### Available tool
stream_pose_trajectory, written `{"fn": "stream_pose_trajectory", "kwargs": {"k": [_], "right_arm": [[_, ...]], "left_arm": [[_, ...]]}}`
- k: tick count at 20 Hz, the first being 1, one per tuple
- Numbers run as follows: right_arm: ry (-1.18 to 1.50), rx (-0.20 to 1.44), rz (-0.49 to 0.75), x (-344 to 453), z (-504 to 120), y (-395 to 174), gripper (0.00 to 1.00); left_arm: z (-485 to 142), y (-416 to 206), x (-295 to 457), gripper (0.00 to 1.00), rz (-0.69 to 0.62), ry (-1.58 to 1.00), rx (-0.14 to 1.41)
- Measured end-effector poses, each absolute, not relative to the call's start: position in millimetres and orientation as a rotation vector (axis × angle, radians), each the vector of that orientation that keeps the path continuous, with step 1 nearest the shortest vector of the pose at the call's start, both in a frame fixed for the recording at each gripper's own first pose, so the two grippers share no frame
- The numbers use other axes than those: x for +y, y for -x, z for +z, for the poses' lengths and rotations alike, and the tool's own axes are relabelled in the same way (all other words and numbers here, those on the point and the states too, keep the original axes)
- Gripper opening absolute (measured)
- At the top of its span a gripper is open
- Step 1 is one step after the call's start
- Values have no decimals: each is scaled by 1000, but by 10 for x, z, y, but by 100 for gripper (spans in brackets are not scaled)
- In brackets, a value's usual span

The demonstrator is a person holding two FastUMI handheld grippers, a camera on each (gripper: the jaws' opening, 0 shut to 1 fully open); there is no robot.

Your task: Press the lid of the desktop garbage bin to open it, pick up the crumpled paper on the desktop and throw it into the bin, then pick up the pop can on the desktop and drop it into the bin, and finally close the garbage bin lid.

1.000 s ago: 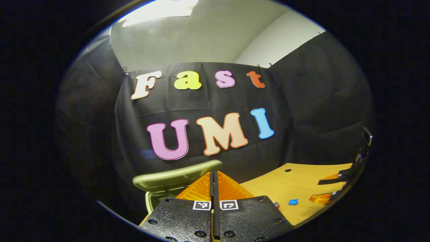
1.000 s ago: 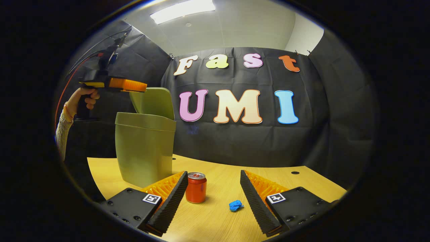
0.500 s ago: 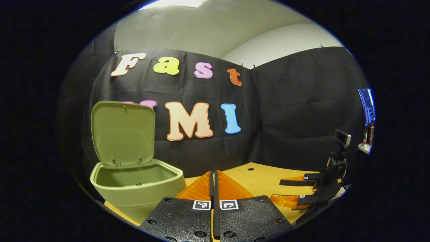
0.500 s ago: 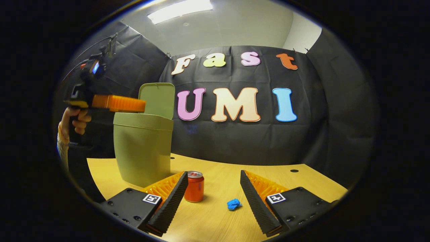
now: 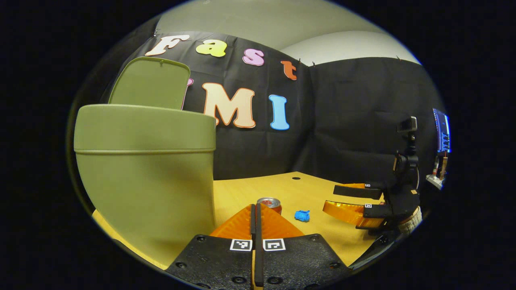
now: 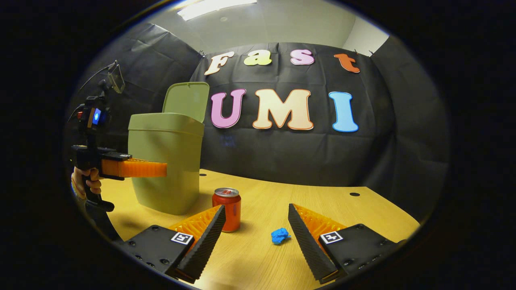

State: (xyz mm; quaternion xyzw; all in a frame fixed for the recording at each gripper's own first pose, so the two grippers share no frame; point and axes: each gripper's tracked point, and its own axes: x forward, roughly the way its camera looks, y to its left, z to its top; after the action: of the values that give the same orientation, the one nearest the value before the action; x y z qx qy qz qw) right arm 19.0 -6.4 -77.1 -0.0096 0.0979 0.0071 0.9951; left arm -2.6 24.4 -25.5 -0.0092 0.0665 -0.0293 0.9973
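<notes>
Bin (image 6: 165, 167): on desk (image 6: 258, 257), lid (image 6: 186, 100) raised.
Can (image 6: 227, 208): upright, near bin.
Crumpled paper (image 6: 280, 235): just right of can.
Left gripper (image 5: 255, 207): fingers closed together, empty.
Right gripper (image 6: 254, 210): fingers spread, empty, above desk.

Left gripper view: pop can (image 5: 270, 202) mostly hidden behind own closed fingers; top alone showed. Garbage bin (image 5: 145, 177) blocked lower part of its raised lid (image 5: 150, 82); bin interior out of sight. Right gripper view: hand (image 6: 86, 183) on left gripper (image 6: 161, 170) partly cut by edge. Crumpled paper (image 6: 280, 235) too small for detail, possibly loosely balled.
</notes>
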Motion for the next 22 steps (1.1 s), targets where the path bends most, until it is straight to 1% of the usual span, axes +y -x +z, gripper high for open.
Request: {"fn": "stream_pose_trajectory", "kwargs": {"k": [4,8,9,10,11,12,15,16,17,18,20,22], "right_arm": [[50,282,6,-266,-921,-265,98],[118,413,49,-416,-1068,-445,98],[126,451,63,-428,-1141,-479,98],[130,490,73,-438,-1220,-527,98],[131,528,85,-431,-1301,-573,98],[136,563,102,-411,-1391,-595,98],[152,665,125,-422,-1677,-665,99],[158,696,127,-437,-1765,-687,99],[166,729,130,-452,-1854,-688,100],[178,763,132,-456,-1934,-696,99],[202,805,141,-463,-2031,-735,100],[206,841,152,-444,-2103,-740,98]], "left_arm": [[-280,20,170,0,-86,-12,122],[-274,11,84,0,-115,-48,95],[-313,12,78,3,-114,-54,110],[-323,24,88,12,-110,-59,119],[-310,31,66,31,-117,-61,117],[-294,28,50,39,-120,-61,107],[-300,32,7,91,-134,-58,103],[-307,39,-6,89,-139,-59,104],[-303,43,-30,90,-149,-60,103],[-306,45,-46,90,-158,-60,102],[-301,36,-33,92,-154,-58,98],[-324,34,-21,94,-148,-60,106]]}}
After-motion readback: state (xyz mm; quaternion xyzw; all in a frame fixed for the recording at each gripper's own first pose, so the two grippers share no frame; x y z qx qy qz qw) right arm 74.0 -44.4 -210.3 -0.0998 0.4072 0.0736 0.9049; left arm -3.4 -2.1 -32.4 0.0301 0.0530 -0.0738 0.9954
